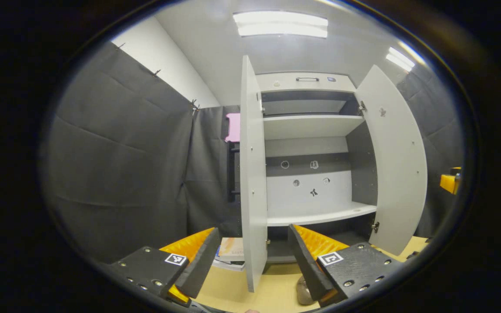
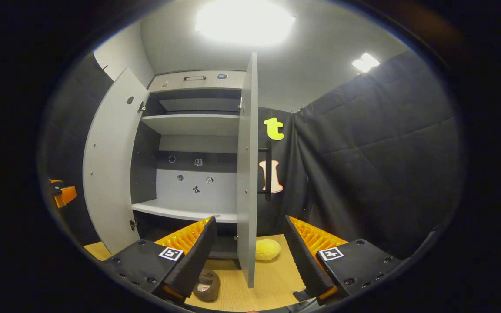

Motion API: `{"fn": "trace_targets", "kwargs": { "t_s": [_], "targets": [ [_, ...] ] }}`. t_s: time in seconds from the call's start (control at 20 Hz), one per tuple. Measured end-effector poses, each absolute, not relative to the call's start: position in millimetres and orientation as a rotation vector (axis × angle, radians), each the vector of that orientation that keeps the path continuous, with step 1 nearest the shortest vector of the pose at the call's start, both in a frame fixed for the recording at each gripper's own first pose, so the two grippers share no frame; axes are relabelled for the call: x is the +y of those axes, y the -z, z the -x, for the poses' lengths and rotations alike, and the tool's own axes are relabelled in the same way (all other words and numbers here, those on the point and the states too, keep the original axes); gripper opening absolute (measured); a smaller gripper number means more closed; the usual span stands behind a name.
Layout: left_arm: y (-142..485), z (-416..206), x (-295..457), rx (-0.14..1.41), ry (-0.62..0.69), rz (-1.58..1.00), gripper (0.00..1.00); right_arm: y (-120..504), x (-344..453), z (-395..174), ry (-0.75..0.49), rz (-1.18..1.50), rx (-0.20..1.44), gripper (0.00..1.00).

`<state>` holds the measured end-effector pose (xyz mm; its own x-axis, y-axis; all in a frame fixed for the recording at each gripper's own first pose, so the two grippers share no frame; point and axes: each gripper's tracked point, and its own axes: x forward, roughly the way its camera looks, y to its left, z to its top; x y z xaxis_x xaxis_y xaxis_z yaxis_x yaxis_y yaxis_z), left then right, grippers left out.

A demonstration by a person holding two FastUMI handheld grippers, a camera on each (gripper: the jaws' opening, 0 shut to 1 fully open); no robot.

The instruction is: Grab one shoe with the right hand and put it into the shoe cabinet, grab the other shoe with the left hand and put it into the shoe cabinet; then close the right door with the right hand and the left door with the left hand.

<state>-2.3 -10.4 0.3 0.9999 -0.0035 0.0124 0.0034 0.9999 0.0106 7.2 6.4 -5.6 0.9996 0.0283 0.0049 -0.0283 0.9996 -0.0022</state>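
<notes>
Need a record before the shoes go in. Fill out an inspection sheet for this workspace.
Surface: light wooden tabletop, bare patches in front of the cabinet.
Job's things: white shoe cabinet with dark interior, both doors swung open; left door, right door; shelves hold no shoes. A brownish shoe-like item lies on the tabletop, partly hidden.
Clutter: fuzzy yellow ball by the right door; stacked booklets by the left door; pink panel.
Grippers: left tongs open, empty; right tongs open, empty.
Cables: nothing seen.
Surroundings: black cloth walls, ceiling light panels.
</notes>
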Motion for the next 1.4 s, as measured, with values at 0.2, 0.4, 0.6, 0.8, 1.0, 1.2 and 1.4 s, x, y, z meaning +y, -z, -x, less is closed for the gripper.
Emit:
{"fn": "trace_targets", "kwargs": {
  "t_s": [0.2,0.4,0.6,0.8,1.0,1.2,1.4],
  "targets": [
    [4.3,-5.0,-21.9,-0.005,0.005,-0.011,0.96,10.4,10.3,-18.1,-0.055,0.003,0.0,0.97],
    [6.2,-9.8,-42.5,-0.009,0.003,-0.018,0.96,18.3,15.7,-31.6,-0.099,0.0,0.0,0.96],
    [15.8,-6.2,-56.7,-0.014,-0.008,-0.006,0.96,32.3,26.2,-45.1,-0.147,-0.026,0.011,0.97],
    [14.4,-3.0,-60.6,-0.021,-0.022,-0.018,0.96,68.9,57.3,-59.3,-0.238,-0.019,0.106,0.97],
    [11.1,-4.8,-59.9,-0.03,-0.031,-0.037,0.96,109.8,87.9,-69.3,-0.324,0.025,0.21,0.98],
    [13.1,-11.4,-57.3,-0.025,-0.038,-0.053,0.96,143.9,113.4,-77.9,-0.382,0.026,0.298,0.98],
    [24.4,-23.6,-48.7,-0.013,-0.045,-0.068,0.97,175.8,133.9,-90.6,-0.407,0.046,0.375,0.98]
  ]
}}
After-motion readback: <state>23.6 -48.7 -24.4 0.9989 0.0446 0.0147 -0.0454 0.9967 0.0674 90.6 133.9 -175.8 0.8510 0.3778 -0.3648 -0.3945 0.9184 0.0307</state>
